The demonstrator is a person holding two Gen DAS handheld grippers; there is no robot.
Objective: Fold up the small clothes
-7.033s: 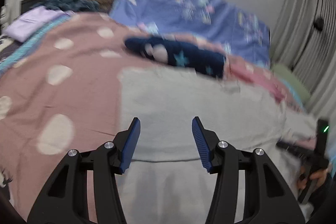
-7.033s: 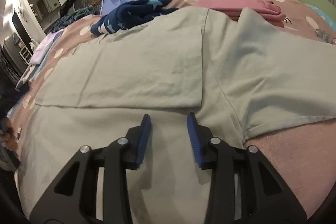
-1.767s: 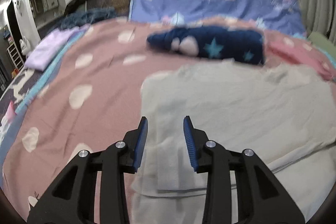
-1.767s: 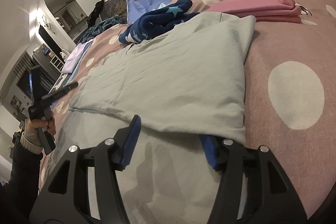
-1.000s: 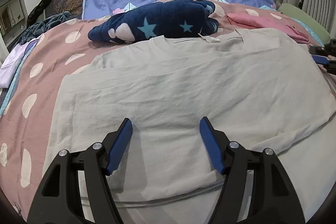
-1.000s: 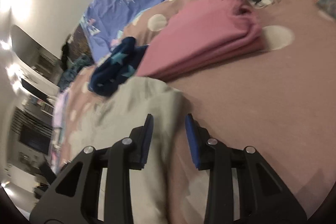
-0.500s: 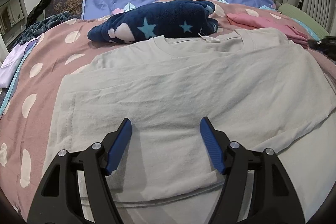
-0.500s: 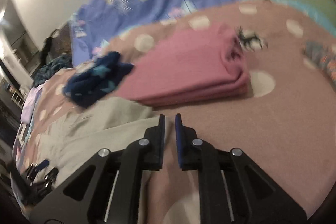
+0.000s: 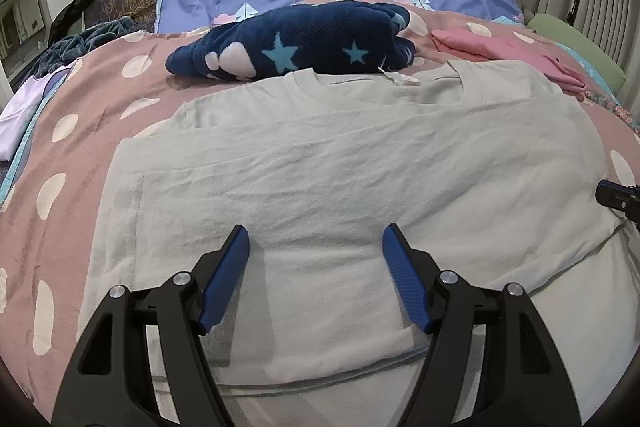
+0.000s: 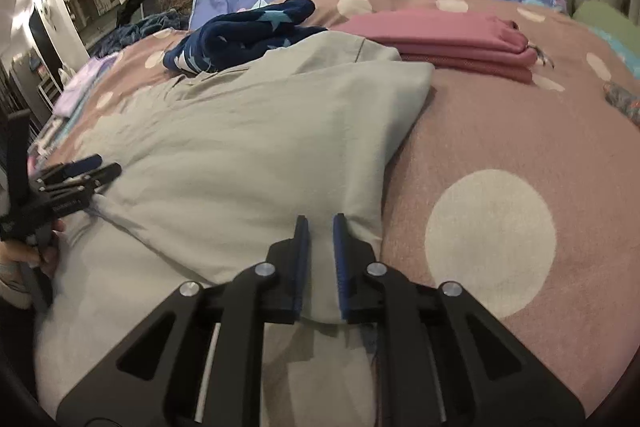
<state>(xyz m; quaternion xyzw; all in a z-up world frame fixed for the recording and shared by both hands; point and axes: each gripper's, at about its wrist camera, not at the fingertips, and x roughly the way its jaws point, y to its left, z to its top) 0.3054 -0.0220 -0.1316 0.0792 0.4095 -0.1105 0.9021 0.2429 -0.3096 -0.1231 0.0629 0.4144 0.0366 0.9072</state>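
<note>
A bed carries everything, covered by a dusty-pink bedspread (image 9: 100,99) with pale dots. Directly ahead of the left wrist view's jaws and spreading under them lies a light grey T-shirt (image 9: 340,155), its sides folded in. Beyond it, past the jaws, rests a navy star-patterned fleece (image 9: 296,47). Ahead and right of the jaws sits a folded pink garment (image 10: 444,39). A lilac garment (image 9: 20,111) lies far left.
</note>
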